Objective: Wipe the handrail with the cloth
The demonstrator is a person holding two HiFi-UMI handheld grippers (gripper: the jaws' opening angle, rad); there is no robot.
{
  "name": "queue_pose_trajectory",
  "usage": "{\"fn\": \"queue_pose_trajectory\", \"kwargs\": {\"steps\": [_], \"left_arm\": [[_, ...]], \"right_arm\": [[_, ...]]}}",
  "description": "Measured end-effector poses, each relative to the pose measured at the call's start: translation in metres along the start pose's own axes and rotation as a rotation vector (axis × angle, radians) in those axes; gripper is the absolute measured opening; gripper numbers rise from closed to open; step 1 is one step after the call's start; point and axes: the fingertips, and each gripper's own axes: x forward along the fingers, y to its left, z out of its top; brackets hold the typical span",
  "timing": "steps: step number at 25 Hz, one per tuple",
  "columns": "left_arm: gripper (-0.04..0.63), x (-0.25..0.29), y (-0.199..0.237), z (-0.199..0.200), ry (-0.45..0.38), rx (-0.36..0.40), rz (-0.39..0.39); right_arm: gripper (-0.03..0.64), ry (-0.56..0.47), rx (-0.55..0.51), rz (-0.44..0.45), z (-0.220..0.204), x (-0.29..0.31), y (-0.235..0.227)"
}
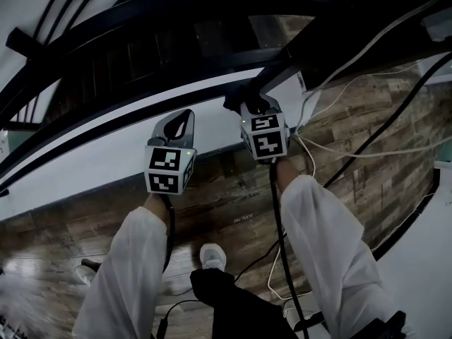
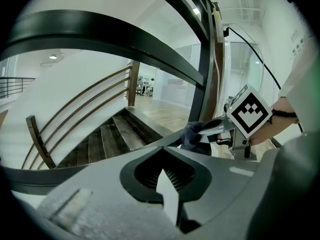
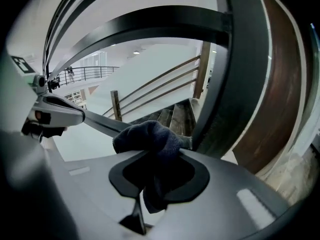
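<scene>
Wiping, I judge: my right gripper (image 1: pixel 247 106) pinches the dark-blue knitted cloth (image 3: pixel 149 135) on the black curved metal handrail (image 1: pixel 127 101) at frame centre, my left gripper (image 2: pixel 166 186) is closed on nothing, and next probably comes a steady slide along.

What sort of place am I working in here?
Likely an indoor stairwell or upper landing in a large, open building. A curved dark handrail sweeps past, wooden stair treads descend beyond it, and wood-plank flooring lies underfoot.
</scene>
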Motion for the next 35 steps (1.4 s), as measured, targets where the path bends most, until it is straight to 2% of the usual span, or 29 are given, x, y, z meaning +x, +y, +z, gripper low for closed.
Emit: {"fn": "queue_pose_trajectory", "kwargs": {"steps": [6,20,26,31,35], "left_arm": [[-0.002,0.011,-0.015,0.007,0.003,0.016,-0.011],[-0.002,-0.011,-0.013,0.027,0.008,0.054,-0.01],[-0.002,-0.047,-0.017,0.06,-0.002,0.049,-0.025],[-0.002,-0.109,-0.016,0.091,-0.022,0.011,-0.013],[-0.002,-0.164,-0.006,0.129,-0.059,0.019,0.001]], "right_arm": [[0.069,0.011,0.036,-0.067,-0.01,-0.004,-0.049],[0.067,0.018,0.051,-0.092,0.001,-0.022,-0.045],[0.067,-0.032,0.072,-0.077,0.036,-0.063,-0.014],[0.067,-0.086,0.082,-0.035,0.078,-0.119,0.032],[0.067,-0.158,0.081,0.007,0.126,-0.165,0.071]]}}
